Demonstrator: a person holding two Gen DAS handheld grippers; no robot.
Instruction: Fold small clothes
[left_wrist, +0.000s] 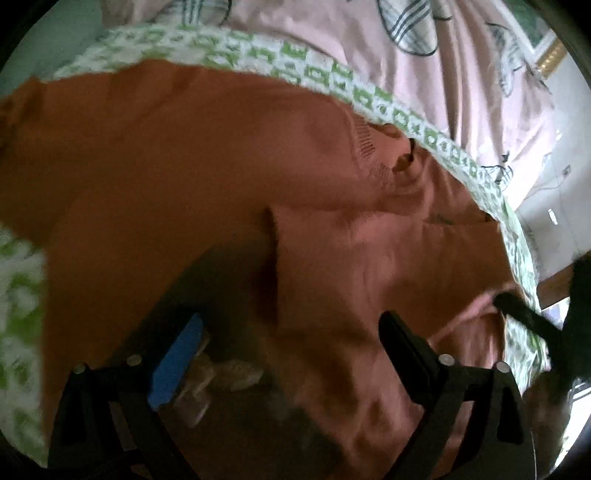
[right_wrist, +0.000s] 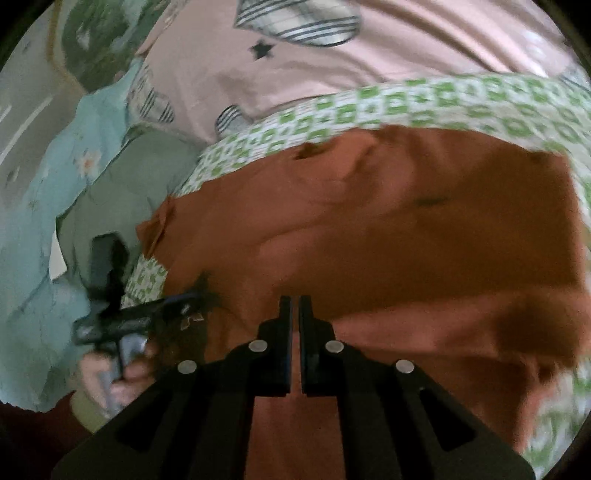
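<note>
A rust-orange garment (left_wrist: 192, 155) lies spread on a green-and-white patterned cloth (left_wrist: 280, 55); it also fills the right wrist view (right_wrist: 424, 221). My left gripper (left_wrist: 291, 328) is open, its fingers wide apart just above the garment's wrinkled lower part. My right gripper (right_wrist: 294, 306) is shut, and a fold of the orange garment shows between and below its fingers. The right gripper's tip shows in the left wrist view (left_wrist: 517, 310), pinching the garment's edge. The left gripper shows in the right wrist view (right_wrist: 155, 314) at the garment's left edge.
A pink sheet with striped shapes (right_wrist: 332, 55) lies beyond the patterned cloth (right_wrist: 406, 103). A pale blue flowered cloth (right_wrist: 55, 206) lies to the left. A hand (right_wrist: 107, 373) holds the left gripper.
</note>
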